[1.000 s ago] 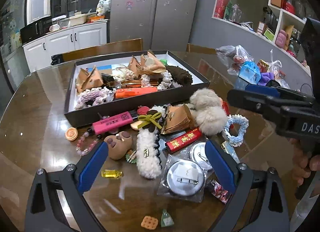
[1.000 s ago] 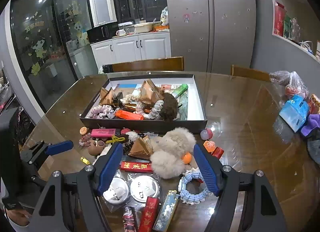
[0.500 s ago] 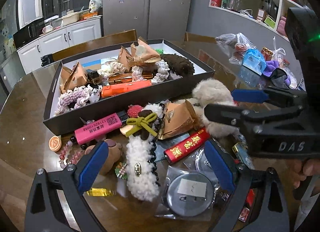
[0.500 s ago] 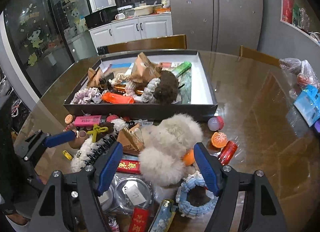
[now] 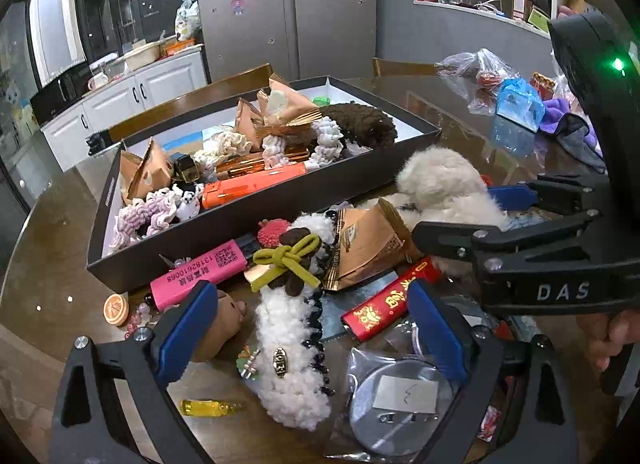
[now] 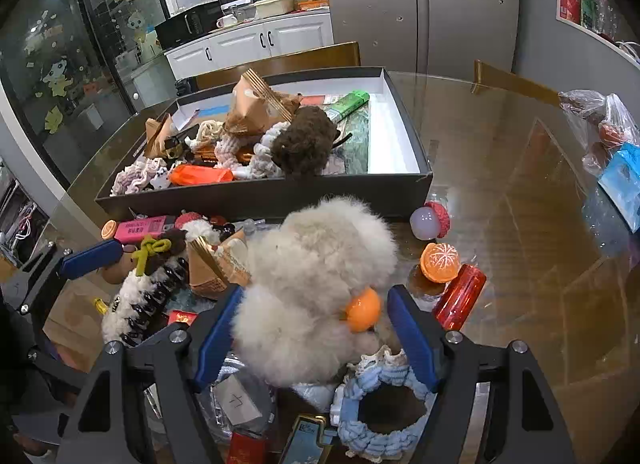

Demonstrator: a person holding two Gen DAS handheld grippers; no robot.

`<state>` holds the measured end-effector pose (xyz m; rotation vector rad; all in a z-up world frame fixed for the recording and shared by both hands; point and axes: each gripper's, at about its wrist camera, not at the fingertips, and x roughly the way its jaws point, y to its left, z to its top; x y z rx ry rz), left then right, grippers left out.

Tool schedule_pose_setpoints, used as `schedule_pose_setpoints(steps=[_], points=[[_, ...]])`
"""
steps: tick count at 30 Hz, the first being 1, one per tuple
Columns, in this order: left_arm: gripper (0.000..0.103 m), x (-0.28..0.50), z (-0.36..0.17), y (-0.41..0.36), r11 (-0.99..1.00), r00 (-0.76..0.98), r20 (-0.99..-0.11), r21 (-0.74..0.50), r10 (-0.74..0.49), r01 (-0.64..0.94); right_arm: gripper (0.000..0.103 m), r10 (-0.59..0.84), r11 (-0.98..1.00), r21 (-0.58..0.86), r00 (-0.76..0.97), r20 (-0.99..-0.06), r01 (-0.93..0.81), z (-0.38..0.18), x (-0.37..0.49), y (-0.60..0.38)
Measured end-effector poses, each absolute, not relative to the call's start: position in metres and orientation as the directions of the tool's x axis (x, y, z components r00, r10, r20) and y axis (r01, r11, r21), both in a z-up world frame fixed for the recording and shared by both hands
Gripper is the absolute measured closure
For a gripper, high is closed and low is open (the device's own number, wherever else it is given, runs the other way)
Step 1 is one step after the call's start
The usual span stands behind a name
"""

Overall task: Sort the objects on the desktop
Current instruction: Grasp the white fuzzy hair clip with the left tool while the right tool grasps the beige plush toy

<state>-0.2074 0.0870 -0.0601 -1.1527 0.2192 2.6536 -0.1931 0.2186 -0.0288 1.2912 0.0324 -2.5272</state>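
Note:
A black tray [image 5: 248,223] [image 6: 264,195] holds sorted trinkets. In front of it lies a pile of loose items. My left gripper [image 5: 312,328] is open, its fingers either side of a white fluffy hair claw [image 5: 292,344] with an olive bow. My right gripper [image 6: 312,328] is open around a cream fluffy plush [image 6: 316,288] with an orange ball [image 6: 362,314]; its blue pads stand beside the plush, apart from it. The right gripper also shows in the left wrist view [image 5: 472,219], straddling the plush [image 5: 444,183].
Around the pile lie a pink lighter [image 5: 200,276], a red lighter [image 5: 388,304], bagged tin badges [image 5: 396,400], a brown snack packet [image 5: 368,244], a blue knit ring [image 6: 380,412], a tangerine charm [image 6: 439,262] and a red cylinder [image 6: 460,296]. Plastic bags [image 5: 500,87] sit at the right.
Both grippers have moved forward and down toward the pile. The right gripper now straddles the cream plush; the left one straddles the white hair claw.

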Motion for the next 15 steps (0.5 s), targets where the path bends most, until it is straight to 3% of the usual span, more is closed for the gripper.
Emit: schedule_pose_setpoints(steps=[3, 5, 6, 8, 10, 11, 15], points=[[0.013, -0.208, -0.060, 0.087, -0.962, -0.669, -0.731, 0.067, 0.134, -0.265, 0.029, -0.265, -0.953, 0.129, -0.551, -0.791, 0.272, -0.030, -0.195, 0.219], [0.033, -0.208, -0.059, 0.083, -0.966, -0.682, -0.721, 0.074, 0.120, -0.249, 0.037, -0.260, -0.955, 0.126, -0.550, -0.794, 0.270, -0.031, -0.197, 0.218], [0.038, -0.208, -0.058, 0.081, -0.968, -0.687, -0.718, 0.079, 0.110, -0.237, 0.044, -0.244, -0.958, 0.110, -0.551, -0.798, 0.265, -0.033, -0.197, 0.217], [0.051, -0.209, -0.057, 0.077, -0.972, -0.694, -0.714, 0.089, 0.089, -0.217, 0.045, -0.240, -0.959, 0.107, -0.557, -0.795, 0.261, -0.034, -0.197, 0.219], [0.058, -0.208, -0.056, 0.072, -0.974, -0.695, -0.713, 0.080, 0.093, -0.212, 0.048, -0.241, -0.958, 0.105, -0.554, -0.797, 0.266, -0.034, -0.197, 0.217], [0.073, -0.207, -0.055, 0.070, -0.974, -0.695, -0.711, 0.067, 0.105, -0.216, 0.049, -0.232, -0.959, 0.093, -0.557, -0.798, 0.267, -0.034, -0.197, 0.217], [0.081, -0.207, -0.056, 0.059, -0.976, -0.674, -0.723, 0.000, 0.151, -0.219, 0.055, -0.208, -0.965, 0.071, -0.566, -0.798, 0.254, -0.033, -0.196, 0.215]])
